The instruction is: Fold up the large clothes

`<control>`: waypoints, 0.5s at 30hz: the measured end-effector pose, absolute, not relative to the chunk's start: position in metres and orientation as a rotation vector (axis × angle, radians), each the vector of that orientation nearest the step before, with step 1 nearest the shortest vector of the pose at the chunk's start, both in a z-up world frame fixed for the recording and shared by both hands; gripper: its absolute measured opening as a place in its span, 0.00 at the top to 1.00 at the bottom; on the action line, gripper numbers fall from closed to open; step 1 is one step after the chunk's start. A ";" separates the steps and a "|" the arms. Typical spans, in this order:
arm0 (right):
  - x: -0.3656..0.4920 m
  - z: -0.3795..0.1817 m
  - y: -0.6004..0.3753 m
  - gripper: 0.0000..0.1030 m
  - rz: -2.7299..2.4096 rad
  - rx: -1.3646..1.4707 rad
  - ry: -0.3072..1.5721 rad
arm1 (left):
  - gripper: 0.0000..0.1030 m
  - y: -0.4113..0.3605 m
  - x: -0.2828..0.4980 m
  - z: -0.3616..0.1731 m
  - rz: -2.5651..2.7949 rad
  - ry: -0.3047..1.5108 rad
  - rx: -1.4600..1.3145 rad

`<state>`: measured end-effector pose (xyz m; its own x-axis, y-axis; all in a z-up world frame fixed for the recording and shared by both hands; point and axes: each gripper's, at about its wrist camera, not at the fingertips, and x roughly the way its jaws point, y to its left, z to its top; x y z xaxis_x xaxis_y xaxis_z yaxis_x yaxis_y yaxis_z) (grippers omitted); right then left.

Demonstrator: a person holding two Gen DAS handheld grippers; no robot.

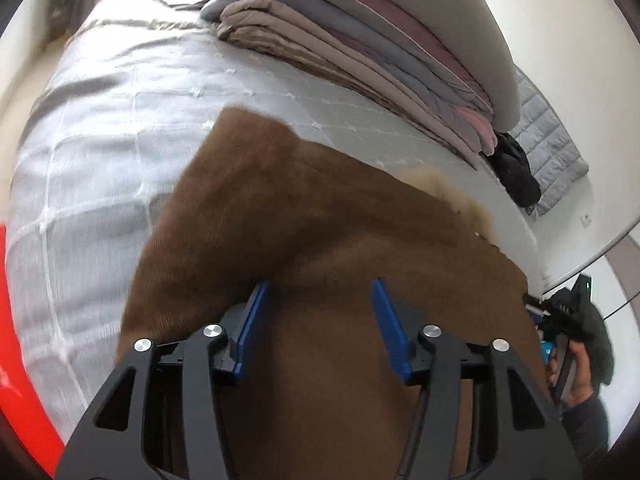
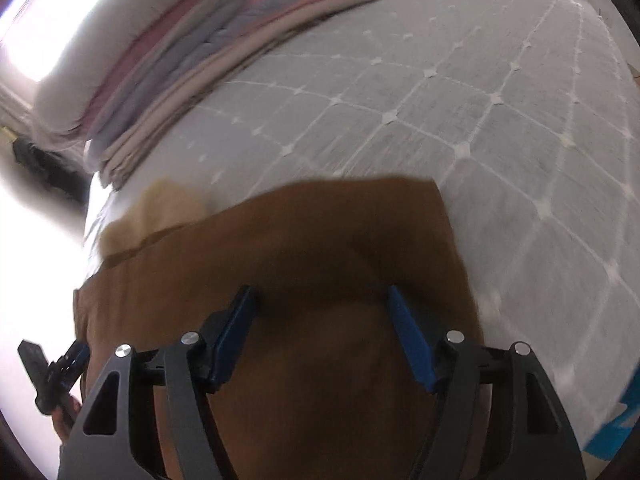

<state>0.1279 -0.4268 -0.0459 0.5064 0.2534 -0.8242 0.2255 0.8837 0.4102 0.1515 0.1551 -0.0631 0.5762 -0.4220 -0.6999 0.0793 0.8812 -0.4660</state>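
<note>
Brown garment (image 1: 320,220) spans both views; only left shows black clothing (image 1: 516,172).

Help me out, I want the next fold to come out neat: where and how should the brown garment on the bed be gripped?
Probably by its far edge. The brown garment lies fairly flat on the quilted bedcover, and that edge ends in a clean corner. Bring the open right gripper in low from the near side, one finger under the hem. The open left gripper could take the other far corner.
</note>
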 end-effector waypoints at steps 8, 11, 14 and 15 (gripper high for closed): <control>0.084 -0.007 -0.454 0.26 0.097 0.659 0.947 | 0.50 0.166 0.130 -0.048 -0.298 0.910 -0.414; 0.007 0.018 -0.477 0.23 0.081 0.717 0.842 | 0.42 0.187 0.084 -0.023 -0.298 0.852 -0.444; -0.072 0.009 -0.498 0.18 0.032 0.827 0.843 | 0.27 0.210 0.035 -0.010 -0.265 0.820 -0.472; -0.096 -0.001 -0.503 0.18 0.030 0.878 0.854 | 0.24 0.222 0.013 -0.010 -0.241 0.823 -0.495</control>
